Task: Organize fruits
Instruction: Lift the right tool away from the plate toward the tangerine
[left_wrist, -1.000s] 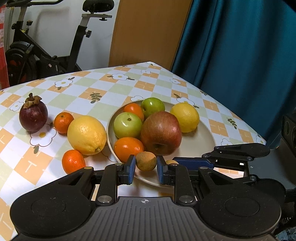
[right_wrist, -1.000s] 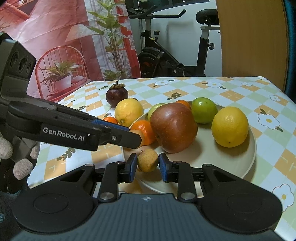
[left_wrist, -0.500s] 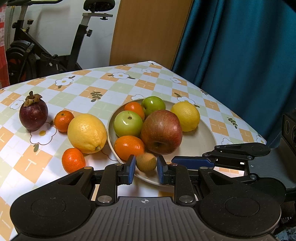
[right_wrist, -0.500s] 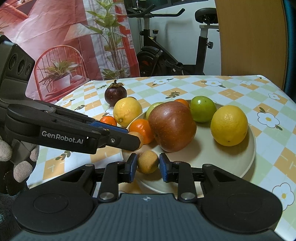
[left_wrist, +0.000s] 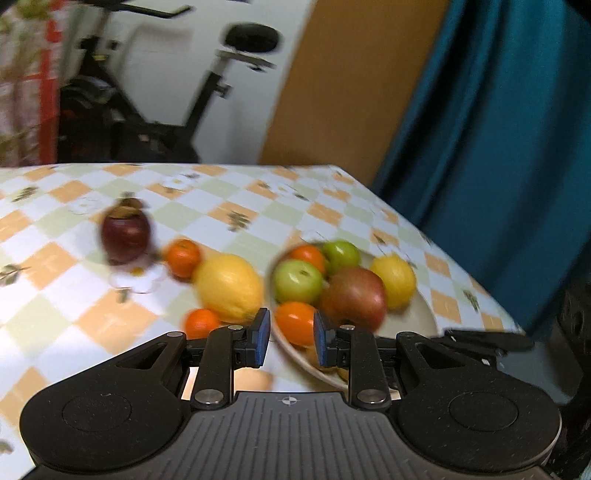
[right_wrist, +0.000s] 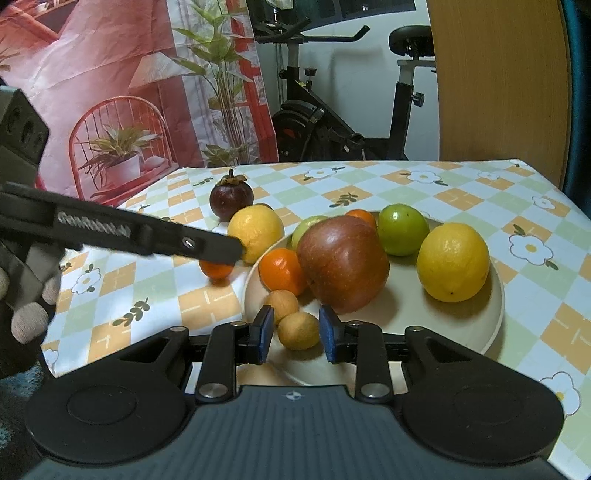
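**Inspection: both tongs drawn in, one fruit gripped over the plate**

Your right gripper has its jaws drawn in close on a small brown fruit. The fruit sits between the blue pads, low at the near part of the beige plate. A second small brown fruit lies just behind it, touching or nearly so.

Your left gripper has its jaws nearly together with nothing between them. The orange seen in the gap lies further off, on the plate. That view is blurred. From the right wrist view, its fingers reach over the checked tablecloth to just left of the plate, and a gloved hand holds it.

On the plate:
- a red apple at the centre
- an orange against its left side
- a lemon on the right
- a green fruit behind

Off the plate, on the cloth:
- a second lemon just beside the rim
- a small orange under the left fingers
- a mangosteen further back
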